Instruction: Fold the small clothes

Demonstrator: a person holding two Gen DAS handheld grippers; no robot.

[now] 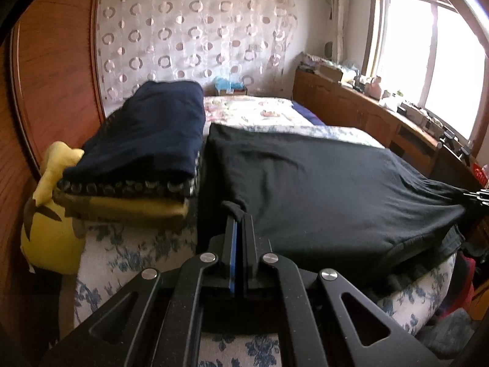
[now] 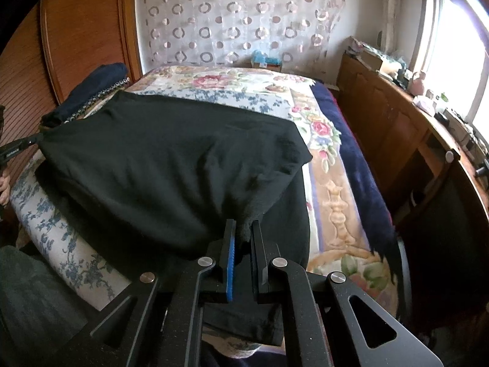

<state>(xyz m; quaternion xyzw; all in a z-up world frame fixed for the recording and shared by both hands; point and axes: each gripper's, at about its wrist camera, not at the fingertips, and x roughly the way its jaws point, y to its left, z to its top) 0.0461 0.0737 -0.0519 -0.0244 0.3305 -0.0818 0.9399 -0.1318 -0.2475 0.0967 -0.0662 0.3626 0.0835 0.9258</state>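
Observation:
A black garment point(image 1: 321, 183) point(image 2: 171, 165) lies spread across the near end of a bed, its near edge lifted. My left gripper point(image 1: 240, 218) is shut on the garment's near left corner, a small bunch of cloth sticking out past the tips. My right gripper point(image 2: 243, 229) is shut on the near right corner, with black cloth pinched between the fingers. Each gripper shows at the edge of the other's view, the right gripper point(image 1: 476, 197) pulling the cloth taut, the left gripper point(image 2: 18, 148) doing the same.
A pile of folded clothes point(image 1: 146, 140) topped by a navy piece sits left of the garment, on a yellow plush toy point(image 1: 52, 214). The floral bedspread point(image 2: 232, 88) stretches beyond. A wooden cabinet point(image 2: 397, 128) with clutter runs under the window on the right; a wooden wardrobe point(image 1: 55, 61) stands left.

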